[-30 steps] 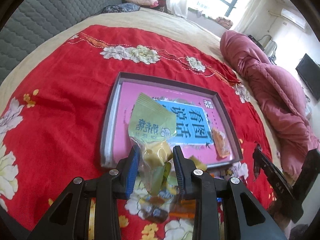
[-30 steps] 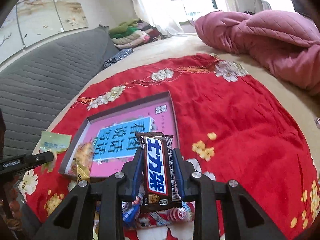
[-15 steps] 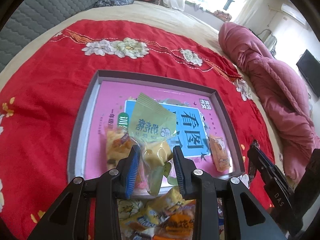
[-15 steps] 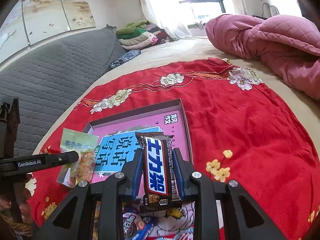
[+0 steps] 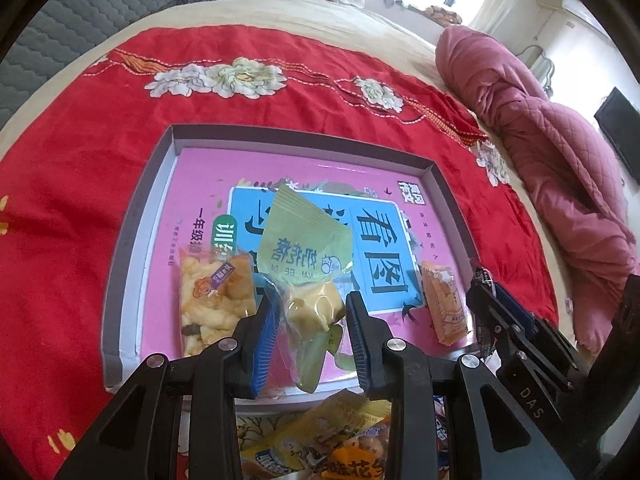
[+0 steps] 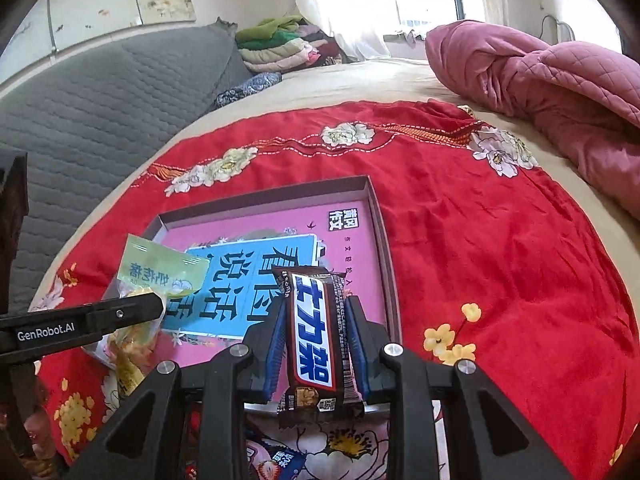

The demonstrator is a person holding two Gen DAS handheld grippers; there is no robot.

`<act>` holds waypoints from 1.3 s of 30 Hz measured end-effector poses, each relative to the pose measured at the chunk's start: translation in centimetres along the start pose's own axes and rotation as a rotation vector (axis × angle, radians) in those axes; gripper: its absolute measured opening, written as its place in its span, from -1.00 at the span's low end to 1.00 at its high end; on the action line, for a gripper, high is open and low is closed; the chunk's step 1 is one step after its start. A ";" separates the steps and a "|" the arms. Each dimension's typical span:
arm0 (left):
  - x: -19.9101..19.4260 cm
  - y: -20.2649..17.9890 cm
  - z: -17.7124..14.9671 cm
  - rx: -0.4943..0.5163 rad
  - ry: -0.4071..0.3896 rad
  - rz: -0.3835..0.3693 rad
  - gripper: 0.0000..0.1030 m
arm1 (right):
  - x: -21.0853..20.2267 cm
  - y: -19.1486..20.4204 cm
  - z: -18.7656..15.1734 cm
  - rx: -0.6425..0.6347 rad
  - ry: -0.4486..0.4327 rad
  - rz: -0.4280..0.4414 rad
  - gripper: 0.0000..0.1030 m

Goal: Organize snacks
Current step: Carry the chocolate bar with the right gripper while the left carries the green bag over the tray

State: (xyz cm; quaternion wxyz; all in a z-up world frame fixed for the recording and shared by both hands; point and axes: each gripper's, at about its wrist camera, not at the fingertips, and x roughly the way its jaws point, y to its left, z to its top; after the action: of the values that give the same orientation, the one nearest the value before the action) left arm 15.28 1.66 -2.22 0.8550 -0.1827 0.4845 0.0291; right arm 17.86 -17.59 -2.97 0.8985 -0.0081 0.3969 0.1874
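Bed (image 6: 360,80) carries a red floral cloth (image 5: 80,160), pink quilt (image 6: 560,92) bunched along its far right side. On the cloth sits a shallow grey-rimmed tray (image 5: 132,240) with a pink and blue printed bottom. Left tongs (image 5: 310,316) over the tray's near edge, blue pads only partly closed: green-yellow snack pouch (image 5: 304,240) stands between them, pale lump in its clear lower part touching the right pad, a gap showing on the left side; can't tell how firm the grip is. Right tongs (image 6: 316,332) clamped on a brown chocolate bar (image 6: 314,340) with a blue and white label, bar upright, hanging above the tray's near right corner. Inside the tray: clear bag of fried snacks (image 5: 216,300) lying near left, small orange packet (image 5: 442,304) flat by the right rim. More snack wrappers (image 5: 332,440) piled on the cloth just in front of the tray, under the left tongs.
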 end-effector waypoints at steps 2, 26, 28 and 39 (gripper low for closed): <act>0.1 0.0 0.0 -0.001 0.003 0.001 -0.32 | 0.2 0.1 0.0 -0.006 0.007 -0.005 -0.43; 1.1 -0.3 0.1 0.001 0.027 -0.003 -0.31 | 1.4 0.2 -0.4 -0.007 0.057 -0.022 -0.43; 1.1 -0.3 0.0 0.002 0.027 -0.001 -0.31 | 1.5 -0.1 -0.4 0.007 0.059 -0.015 -0.43; 0.9 -0.3 0.0 0.003 0.021 0.011 -0.31 | 1.4 -0.5 -0.3 0.030 0.053 -0.010 -0.38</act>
State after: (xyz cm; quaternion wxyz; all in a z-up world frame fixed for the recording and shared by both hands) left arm 15.83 1.33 -2.85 0.8498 -0.1792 0.4947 0.0312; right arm 18.64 -17.63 -4.27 0.8886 -0.0015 0.4234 0.1764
